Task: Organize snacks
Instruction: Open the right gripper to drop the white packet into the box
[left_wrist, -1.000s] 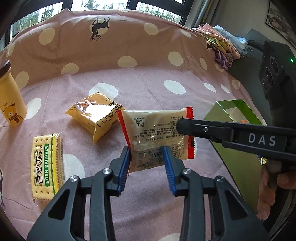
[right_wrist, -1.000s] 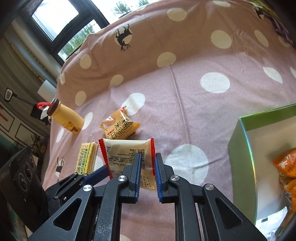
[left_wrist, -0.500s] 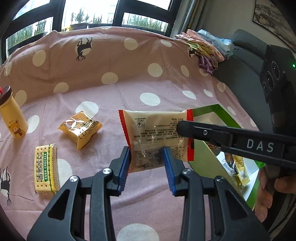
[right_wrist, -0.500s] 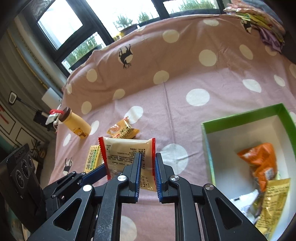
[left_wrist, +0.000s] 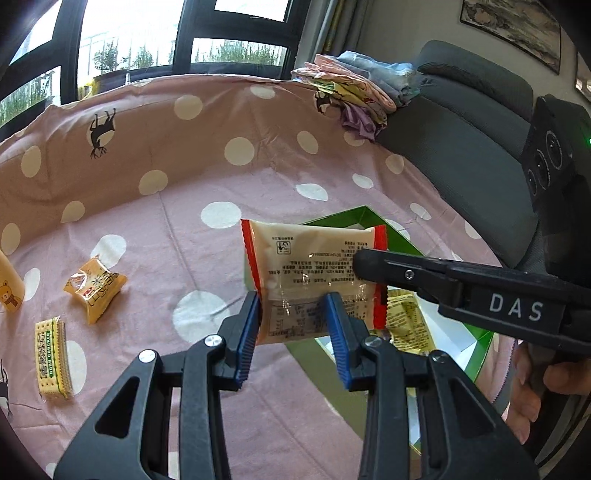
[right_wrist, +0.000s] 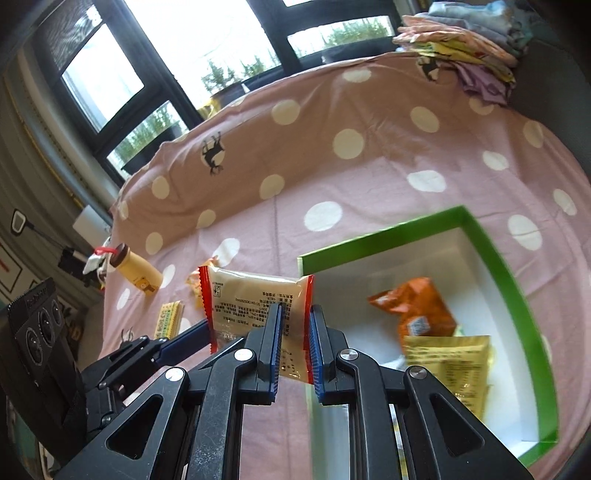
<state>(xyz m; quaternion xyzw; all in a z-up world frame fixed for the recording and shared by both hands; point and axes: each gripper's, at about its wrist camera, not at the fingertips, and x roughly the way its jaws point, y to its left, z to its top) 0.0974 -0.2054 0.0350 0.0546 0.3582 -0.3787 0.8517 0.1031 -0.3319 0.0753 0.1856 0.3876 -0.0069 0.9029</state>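
Note:
A cream snack packet with red ends (left_wrist: 314, 266) (right_wrist: 255, 302) hangs in the air, held by both grippers. My left gripper (left_wrist: 293, 317) is shut on its lower edge. My right gripper (right_wrist: 293, 339) is shut on its right end and shows as a black arm marked DAS (left_wrist: 461, 280) in the left wrist view. The packet hovers over the near left corner of a green box (right_wrist: 495, 258) (left_wrist: 354, 216) that holds an orange packet (right_wrist: 417, 306) and a yellow packet (right_wrist: 454, 362).
On the pink dotted cloth (left_wrist: 184, 206) lie a yellow snack pack (left_wrist: 94, 290), a soda cracker pack (left_wrist: 51, 358) and a yellow bear bottle (right_wrist: 138, 271). Folded clothes (left_wrist: 354, 88) sit at the back right beside a grey sofa (left_wrist: 461, 122).
Both grippers have lifted the cream packet and carried it right, from above the cloth to above the green box's corner. The loose snacks have fallen away to the left.

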